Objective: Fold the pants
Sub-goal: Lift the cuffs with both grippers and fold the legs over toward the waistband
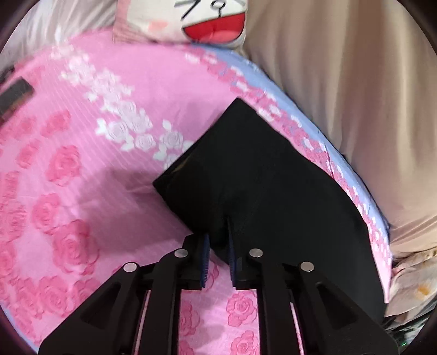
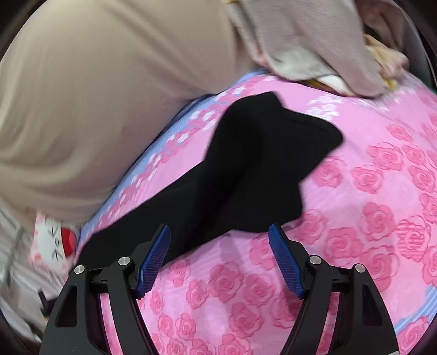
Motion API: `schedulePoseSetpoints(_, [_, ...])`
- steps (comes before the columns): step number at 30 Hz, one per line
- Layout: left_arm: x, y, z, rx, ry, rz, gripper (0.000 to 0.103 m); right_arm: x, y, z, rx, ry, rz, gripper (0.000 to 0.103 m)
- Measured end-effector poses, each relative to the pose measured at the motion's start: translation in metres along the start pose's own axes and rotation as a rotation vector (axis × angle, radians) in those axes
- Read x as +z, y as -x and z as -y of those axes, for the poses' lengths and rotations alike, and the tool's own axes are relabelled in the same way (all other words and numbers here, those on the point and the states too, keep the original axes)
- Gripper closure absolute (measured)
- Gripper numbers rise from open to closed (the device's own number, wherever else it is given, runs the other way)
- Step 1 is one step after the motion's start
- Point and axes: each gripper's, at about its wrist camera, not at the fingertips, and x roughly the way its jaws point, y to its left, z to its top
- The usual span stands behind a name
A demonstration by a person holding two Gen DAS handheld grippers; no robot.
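The black pants (image 1: 262, 174) lie on a pink rose-patterned bed sheet (image 1: 82, 163), near its blue border. My left gripper (image 1: 218, 240) is shut on the near edge of the pants, with black fabric pinched between its blue pads. In the right wrist view the pants (image 2: 245, 169) stretch from lower left to upper right, with one end bunched and folded over. My right gripper (image 2: 220, 232) is open, its blue pads (image 2: 284, 259) spread wide just in front of the pants' near edge, holding nothing.
A beige curtain or blanket (image 1: 355, 82) runs along the bed's far side. A cartoon-face pillow (image 1: 202, 21) lies at the head of the bed. Crumpled beige clothes (image 2: 314, 41) sit at the far end in the right wrist view. A dark flat object (image 1: 13, 95) lies at the left.
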Motion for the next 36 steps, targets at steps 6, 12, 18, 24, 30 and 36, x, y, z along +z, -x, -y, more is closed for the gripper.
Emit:
schedulePoseSetpoints(6, [0.004,0.003,0.009,0.040,-0.005,-0.002,0.086,0.040,-0.006,-0.007,0.083,-0.082,0.010,0.021])
schedulePoseSetpoints(12, [0.006,-0.016,0.007,0.077,0.012,-0.024,0.086,0.066,-0.079,-0.028,-0.162,0.019,-0.123,0.098])
schedulePoseSetpoints(18, [0.005,-0.016,0.007,0.090,-0.002,-0.023,0.085,0.083,0.016,-0.059,0.149,0.140,0.218,0.099])
schedulePoseSetpoints(24, [0.003,-0.019,0.015,0.121,-0.043,-0.009,0.081,0.056,-0.072,0.063,-0.057,-0.150,-0.056,0.099])
schedulePoseSetpoints(30, [0.004,-0.019,0.015,0.124,-0.047,-0.003,0.081,0.058,-0.059,0.062,-0.057,-0.153,-0.012,0.082])
schedulePoseSetpoints(36, [0.003,-0.019,0.017,0.144,-0.057,-0.004,0.081,0.066,-0.057,0.083,-0.060,-0.240,0.036,0.092])
